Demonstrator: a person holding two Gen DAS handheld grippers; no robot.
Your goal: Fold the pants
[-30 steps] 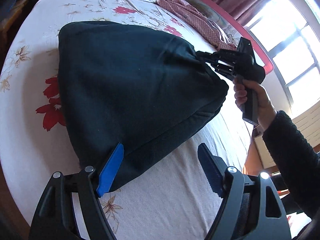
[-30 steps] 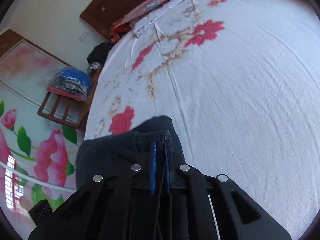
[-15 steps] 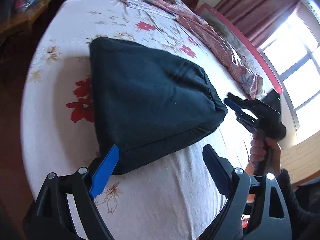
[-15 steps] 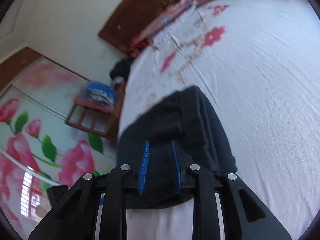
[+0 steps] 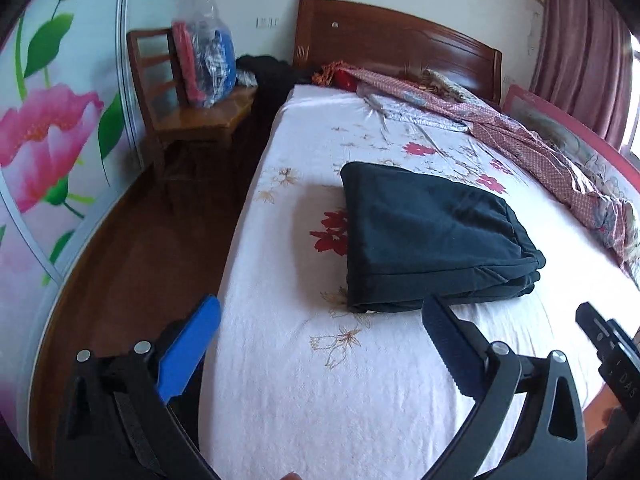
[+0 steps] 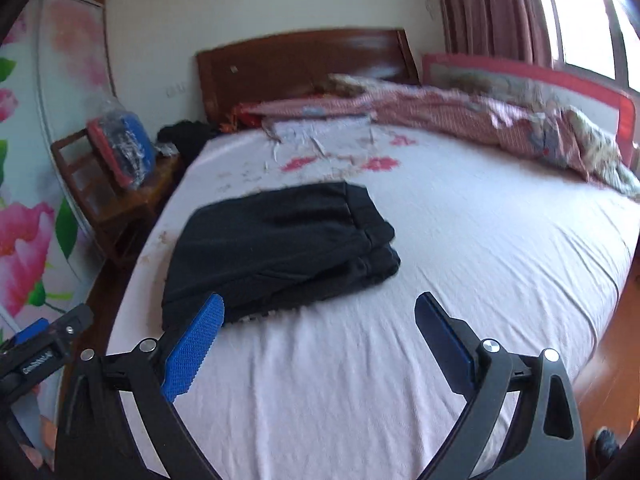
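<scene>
The dark pants (image 5: 424, 236) lie folded into a compact stack on the white flowered bed sheet (image 5: 320, 380). They also show in the right wrist view (image 6: 276, 244), near the bed's left side. My left gripper (image 5: 320, 332) is open and empty, held back above the bed's near edge. My right gripper (image 6: 318, 328) is open and empty, raised in front of the pants and apart from them. The right gripper's tip shows at the right edge of the left wrist view (image 5: 600, 336).
A wooden chair (image 5: 180, 112) with a plastic-wrapped bundle (image 5: 204, 68) stands left of the bed. A wooden headboard (image 5: 392, 40) is at the far end. A red patterned blanket (image 5: 540, 160) lies along the bed's right side. Wooden floor (image 5: 132, 264) lies to the left.
My right gripper let go of the pants' corner, opened wide and pulled back. My left gripper also drew back and up. The pants now lie flat on the sheet.
</scene>
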